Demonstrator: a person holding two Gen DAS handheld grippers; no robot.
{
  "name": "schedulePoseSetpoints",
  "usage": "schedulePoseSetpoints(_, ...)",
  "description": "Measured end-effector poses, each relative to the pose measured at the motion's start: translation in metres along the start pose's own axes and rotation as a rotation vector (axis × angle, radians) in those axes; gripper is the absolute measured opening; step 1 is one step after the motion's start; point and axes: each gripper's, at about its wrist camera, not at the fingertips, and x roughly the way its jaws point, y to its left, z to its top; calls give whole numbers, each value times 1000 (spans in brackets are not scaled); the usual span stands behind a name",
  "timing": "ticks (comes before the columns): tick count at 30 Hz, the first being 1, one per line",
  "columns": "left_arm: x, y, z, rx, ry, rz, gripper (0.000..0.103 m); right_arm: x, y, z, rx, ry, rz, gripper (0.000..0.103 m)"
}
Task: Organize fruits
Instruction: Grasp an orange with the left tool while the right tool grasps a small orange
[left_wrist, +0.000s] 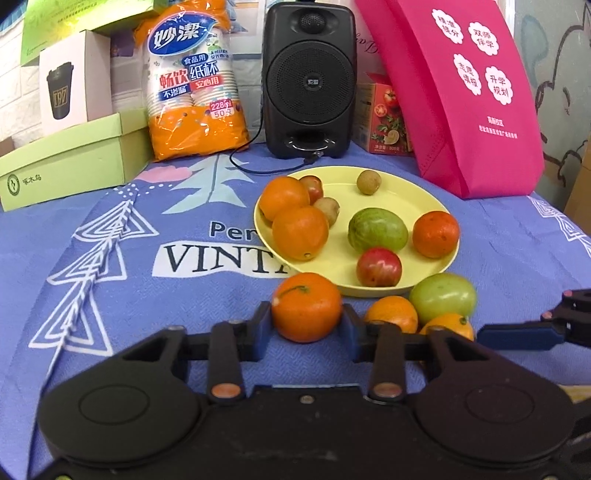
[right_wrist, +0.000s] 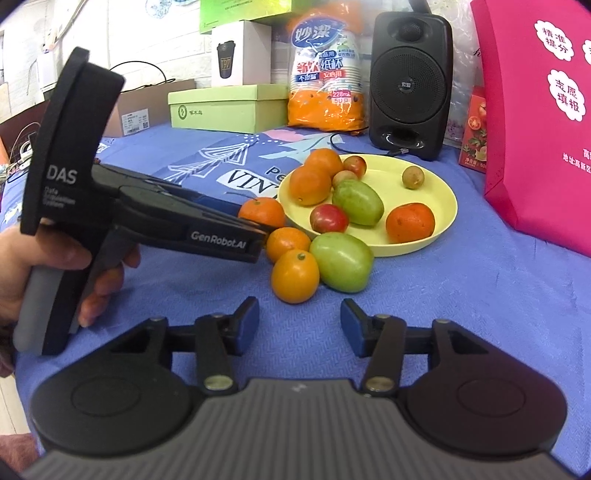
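Where the left gripper reaches over the blue cloth, we find its blue pads pressed against both sides of a mandarin, gripping it just in front of the yellow plate. The mandarin is bright orange, round, with a small green stalk mark on top, and sits on the cloth touching the plate's near rim. Beside it we see two more small oranges and a green tomato, grouped together off the plate. On the plate lie three oranges, a green oval fruit, two reddish fruits and two small brown ones.

The right gripper hovers over bare cloth with its jaws apart and nothing between them, a little short of the nearest orange. A hand holds the left gripper's handle.

The cloth is blue-violet with white and pale printed patterns. Behind the plate stand a black speaker, a pink bag, a pack of paper cups, green boxes and a white box showing a cup.

Readable writing: "VINT" on the cloth, "DAS" and "GenRobot.AI" on the left gripper, "228ml" on the cup pack.
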Motion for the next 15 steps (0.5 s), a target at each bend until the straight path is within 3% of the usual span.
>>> schedulePoseSetpoints(15, -39, 19, -31, -52, -21, -11, 37, 22, 2, 12, 34, 24, 13, 50)
